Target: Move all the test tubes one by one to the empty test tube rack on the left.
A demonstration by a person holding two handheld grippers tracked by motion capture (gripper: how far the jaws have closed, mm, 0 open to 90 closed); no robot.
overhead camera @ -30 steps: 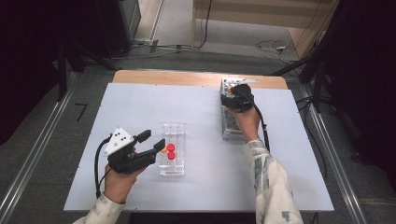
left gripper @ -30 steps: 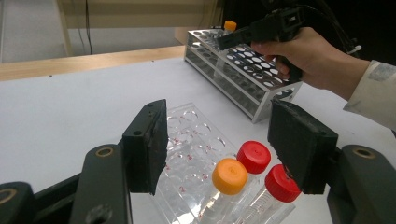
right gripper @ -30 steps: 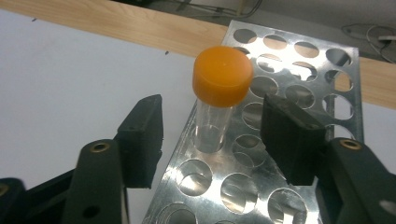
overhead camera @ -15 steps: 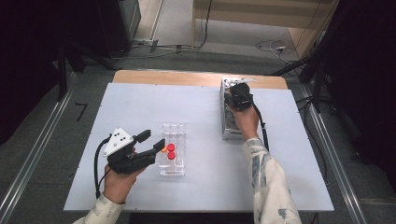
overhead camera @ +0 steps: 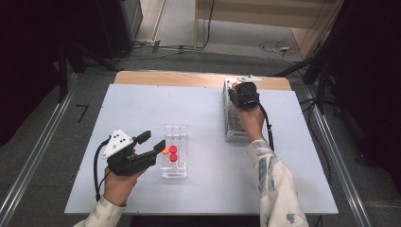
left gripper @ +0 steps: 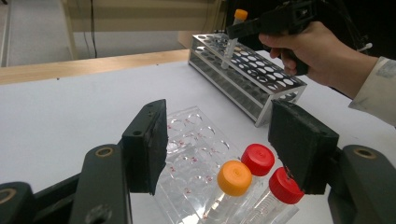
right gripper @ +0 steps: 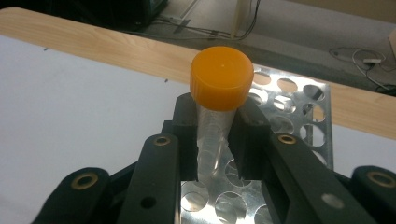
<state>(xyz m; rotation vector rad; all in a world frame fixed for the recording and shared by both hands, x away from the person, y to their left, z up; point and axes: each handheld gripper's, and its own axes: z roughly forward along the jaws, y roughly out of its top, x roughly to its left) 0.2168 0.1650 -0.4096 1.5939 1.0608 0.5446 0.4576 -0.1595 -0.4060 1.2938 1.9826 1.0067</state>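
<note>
my right tool was closed on a clear tube with an orange cap, jaws pinching the tube body just under the cap. the tube stood roughly upright over the metal rack, at the rack's far end; in the left tool's view its lower end sat down among the round holes, though i could not tell whether it was seated in one. the rack lay lengthwise on the right half of the white surface, its far end close to the wooden strip at the back edge.

my left tool was open, jaws well apart, holding nothing. it hovered low at the near left part of the surface, pointed toward a clear plastic rack lying flat near the middle. three capped tubes lay in or on that clear rack at its near end: one orange-capped tube and two red-capped tubes, side by side and touching. seen from the left tool, the nearer red cap sat just beside the right-hand jaw pad; contact could not be told.
</note>
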